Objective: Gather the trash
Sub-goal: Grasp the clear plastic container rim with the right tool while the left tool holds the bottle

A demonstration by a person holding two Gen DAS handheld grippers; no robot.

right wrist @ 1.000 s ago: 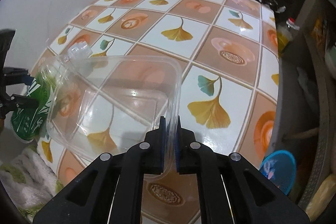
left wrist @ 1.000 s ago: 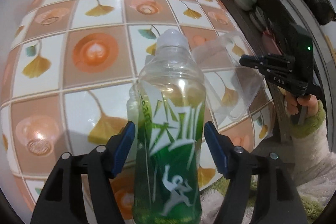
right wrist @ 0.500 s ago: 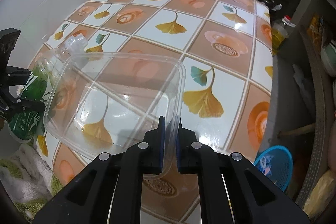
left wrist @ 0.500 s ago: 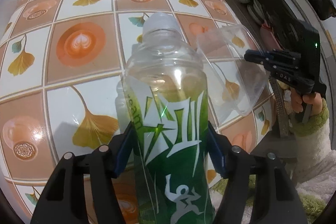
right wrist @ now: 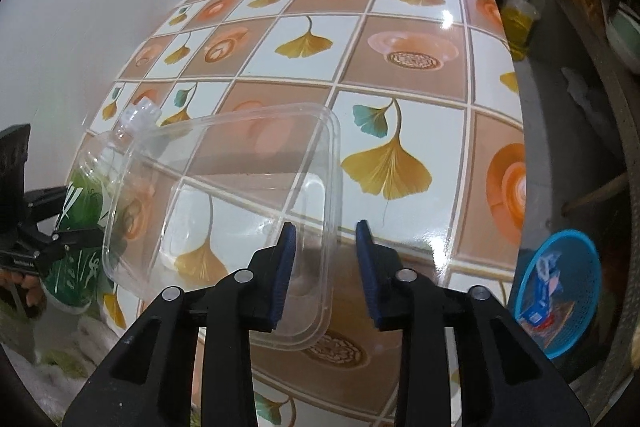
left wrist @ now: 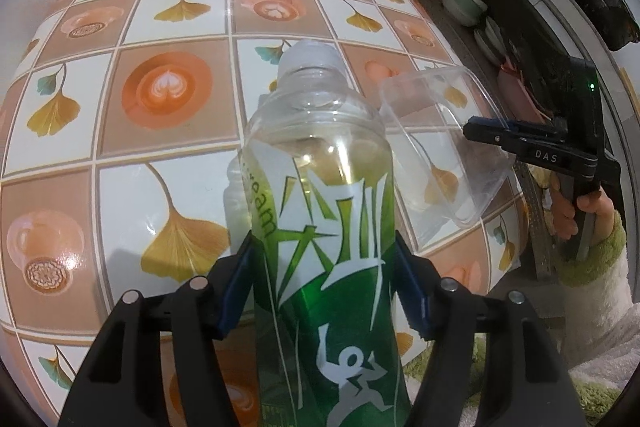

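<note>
The right gripper (right wrist: pixel 326 267) has just been opening, its fingers now apart, freeing the clear container (right wrist: pixel 224 211) near the table (right wrist: pixel 420 67) edge; the left gripper (left wrist: pixel 326 287) clamps the green bottle (left wrist: pixel 320 227).

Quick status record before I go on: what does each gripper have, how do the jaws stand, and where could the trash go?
left gripper: jaws shut on the green-labelled bottle, held over the tiled table
right gripper: jaws have just been opening; the clear plastic tray lies between them, its rim against the left pad only
tray state: tilted, over the table's near edge
possible bin: blue basket below the table's right side, some wrappers already in it
not visible: floor under the tray
</note>
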